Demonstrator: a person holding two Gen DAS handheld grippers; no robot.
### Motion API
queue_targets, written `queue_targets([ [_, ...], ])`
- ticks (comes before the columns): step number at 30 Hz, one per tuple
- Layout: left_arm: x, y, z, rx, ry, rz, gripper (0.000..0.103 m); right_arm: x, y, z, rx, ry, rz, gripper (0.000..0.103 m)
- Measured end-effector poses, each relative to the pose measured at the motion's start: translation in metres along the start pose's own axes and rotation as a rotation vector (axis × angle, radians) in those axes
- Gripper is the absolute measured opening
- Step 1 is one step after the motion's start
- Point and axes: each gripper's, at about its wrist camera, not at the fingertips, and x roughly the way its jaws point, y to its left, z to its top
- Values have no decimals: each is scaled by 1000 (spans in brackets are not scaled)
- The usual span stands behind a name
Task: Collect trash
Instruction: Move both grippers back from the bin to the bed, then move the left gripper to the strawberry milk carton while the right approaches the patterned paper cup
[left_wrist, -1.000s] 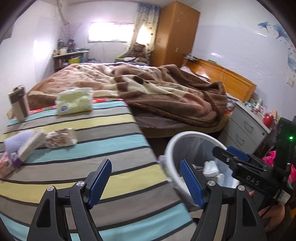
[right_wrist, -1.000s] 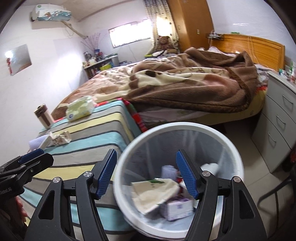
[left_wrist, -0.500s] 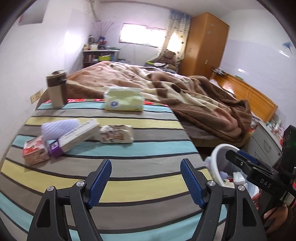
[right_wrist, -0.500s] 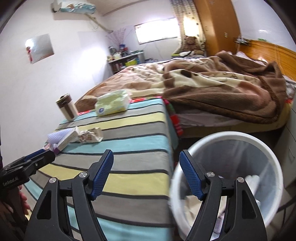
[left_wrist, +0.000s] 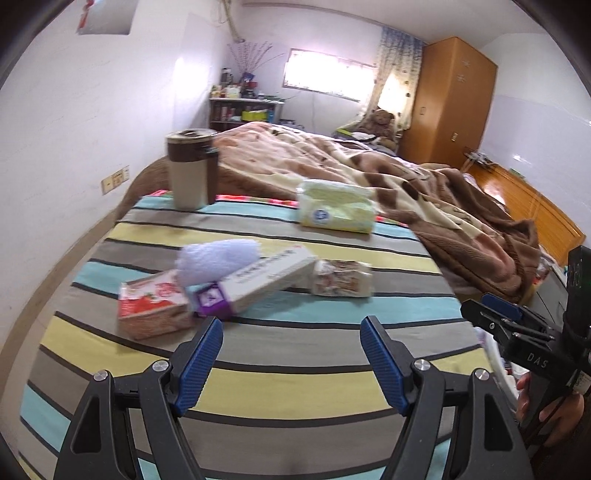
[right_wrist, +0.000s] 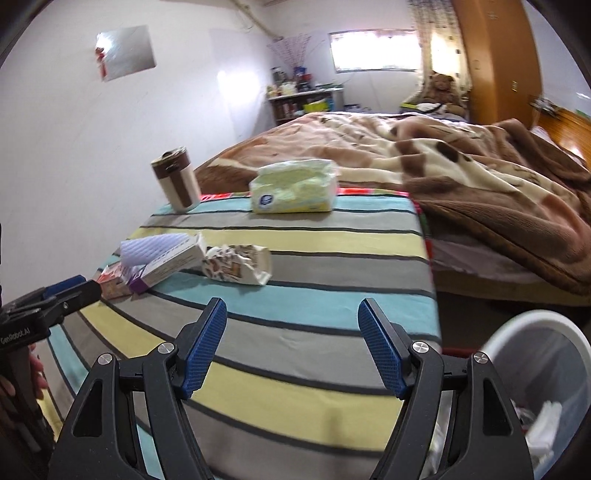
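Note:
Trash lies on the striped tablecloth: a red strawberry box, a purple foam net, a long white and purple box and a crumpled patterned wrapper. My left gripper hovers open and empty, short of the boxes. My right gripper is open and empty too, over the cloth just before the wrapper. At the lower right stands the white bin with trash inside. Each gripper shows at the edge of the other's view, the right gripper and the left gripper.
A brown and cream tumbler and a yellow tissue pack stand at the table's far edge. Behind lies a bed with a brown blanket. A white wall runs along the left, and a wooden wardrobe stands at the back.
Both views have swung left from the bin to the striped table. The trash pile now sits nearer and more central. The right jaws stand slightly wider than a second ago.

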Motion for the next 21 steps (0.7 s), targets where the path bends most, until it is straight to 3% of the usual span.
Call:
queue_targets([
  [8, 11, 57, 6, -25, 22, 83, 77, 33, 19, 12, -60, 43, 36, 75],
  [21, 42, 104, 21, -3, 69, 110, 77, 84, 38, 38, -145, 86, 81, 75],
])
